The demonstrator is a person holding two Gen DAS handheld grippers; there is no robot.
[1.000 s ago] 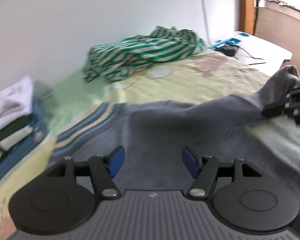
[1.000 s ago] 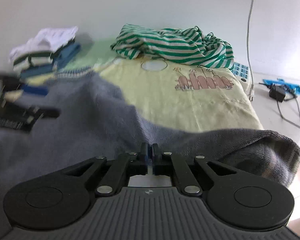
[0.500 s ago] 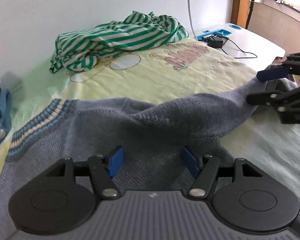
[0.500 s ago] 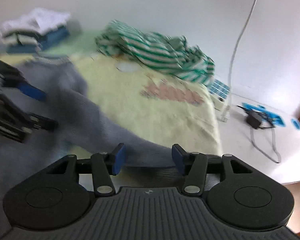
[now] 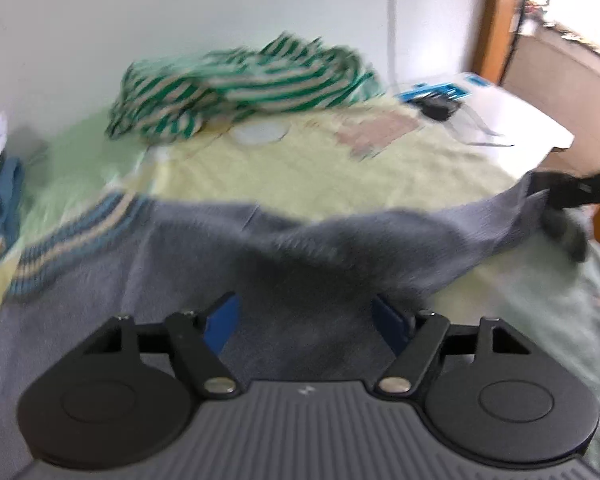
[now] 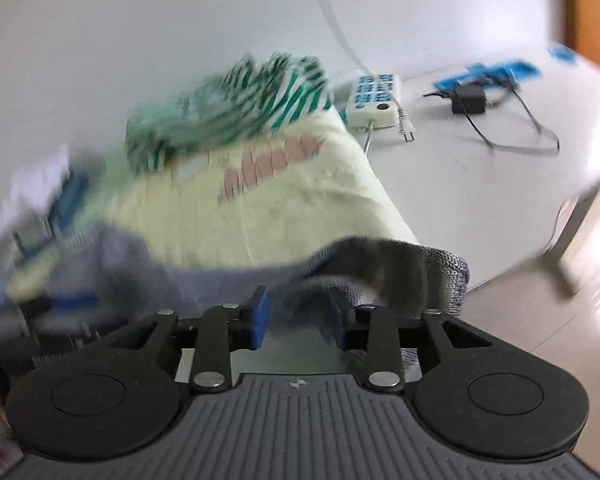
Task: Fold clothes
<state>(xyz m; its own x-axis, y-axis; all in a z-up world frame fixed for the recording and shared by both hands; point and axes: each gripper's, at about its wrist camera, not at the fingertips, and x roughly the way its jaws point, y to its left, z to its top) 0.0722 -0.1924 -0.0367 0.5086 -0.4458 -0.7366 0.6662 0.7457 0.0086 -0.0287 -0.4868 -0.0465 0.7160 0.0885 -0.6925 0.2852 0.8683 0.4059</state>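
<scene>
Sweater (image 5: pixel 300 248) is the thing that matters now: a grey knit one, lying across the yellow sheet (image 5: pixel 340 168) of the bed, its striped hem (image 5: pixel 72 240) to my left and one sleeve (image 6: pixel 400 268) stretched away to the right, up to the bed edge. So its long axis runs from left to right in front of me, and the sleeve follows this same line.

My left gripper (image 5: pixel 304 320) hovers over the body of the sweater. Its jaws have just been opening and now stand wide apart; grey cloth shows below and between them, but the pads do not press on it, so this hand holds nothing.

My right gripper (image 6: pixel 296 318) is at the far end of the sleeve, clearly nearer to it than the left one. Its jaws have just been closing and stand about half apart. The cuff lies just ahead of the fingers and a little to their right, partly draped over the right finger. I see a clear gap between the blue pads (image 6: pixel 259 316), so I judge that nothing is gripped yet, though blur makes the contact on the right side hard to read.

I think the next move belongs to the right hand: take the cuff and carry it leftwards along the long axis, onto the body.

A striped shirt (image 5: pixel 236 88) waits at the far end of the bed.
</scene>
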